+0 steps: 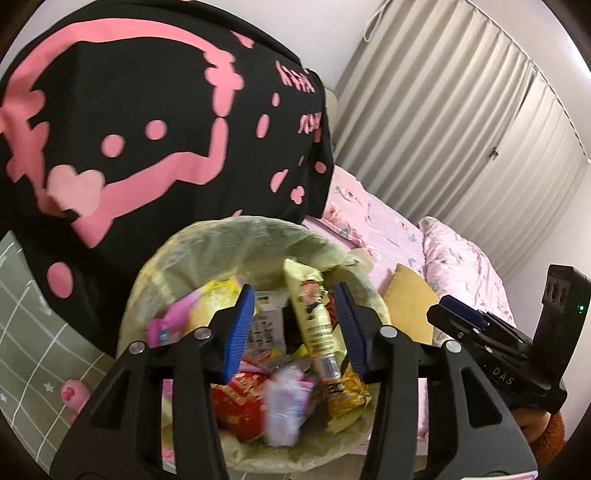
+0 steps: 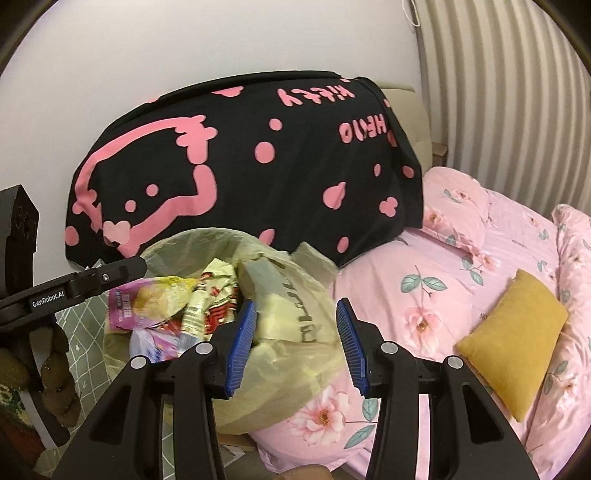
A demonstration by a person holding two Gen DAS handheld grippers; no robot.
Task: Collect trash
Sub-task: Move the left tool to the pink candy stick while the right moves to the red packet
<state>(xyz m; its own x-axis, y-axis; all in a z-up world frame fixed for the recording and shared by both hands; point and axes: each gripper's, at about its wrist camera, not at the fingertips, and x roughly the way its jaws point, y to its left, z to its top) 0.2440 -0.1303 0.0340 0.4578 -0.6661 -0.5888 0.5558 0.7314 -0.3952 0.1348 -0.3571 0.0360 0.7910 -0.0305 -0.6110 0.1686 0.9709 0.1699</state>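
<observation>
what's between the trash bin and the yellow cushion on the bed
In the right wrist view, only pink floral bedding lies between the trash bin and the yellow cushion; the right claw hangs open in the foreground.

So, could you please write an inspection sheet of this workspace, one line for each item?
Surface: bed with pink floral sheet.
Job's things: round bin lined with a pale yellow plastic bag, holding snack wrappers; a cream wrapper stands upright in it.
Clutter: mustard yellow cushion on the bed; black blanket with pink cartoon print draped behind the bin.
Grippers: left hand-held gripper open above the bin, nothing clamped; right hand-held gripper open over the bag's edge, empty.
Cables: a thin white cord hanging by the curtain.
Surroundings: white wall, pale pleated curtain, green checked cloth beside the bin.
</observation>
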